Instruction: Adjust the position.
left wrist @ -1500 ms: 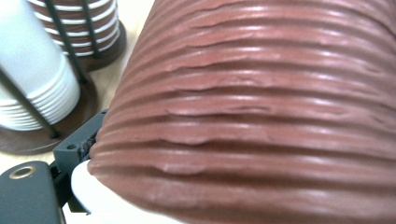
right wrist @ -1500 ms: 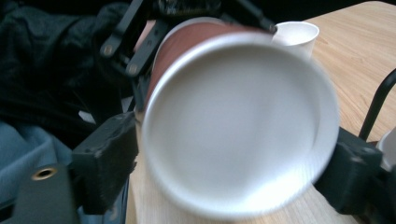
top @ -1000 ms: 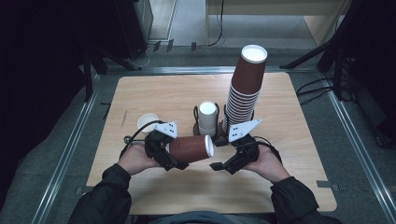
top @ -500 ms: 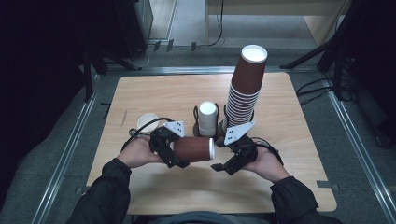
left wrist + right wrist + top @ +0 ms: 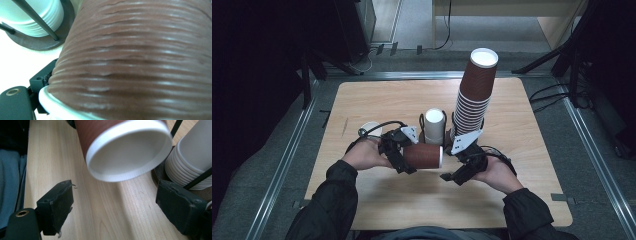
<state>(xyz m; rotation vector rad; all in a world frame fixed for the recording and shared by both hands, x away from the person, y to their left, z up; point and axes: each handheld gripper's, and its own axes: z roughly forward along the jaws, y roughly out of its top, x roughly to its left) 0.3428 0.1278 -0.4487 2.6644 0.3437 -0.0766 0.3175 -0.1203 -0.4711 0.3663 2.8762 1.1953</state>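
At frame centre, the left gripper (image 5: 404,156) grasps a brown cup (image 5: 423,156) sideways; the right gripper's (image 5: 115,207) fingers stand released.

The brown cup (image 5: 422,155) looks like paper with a ribbed, faintly shiny wall and a smooth white rim. The table (image 5: 377,100) is pale, matt wood with fine grain. The right gripper (image 5: 115,212) has matt black, scuffed fingers (image 5: 58,206). The white cups (image 5: 434,125) look smooth.

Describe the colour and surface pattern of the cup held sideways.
Brown cup with rippled ridges and a white rim; clearest in the left gripper view.
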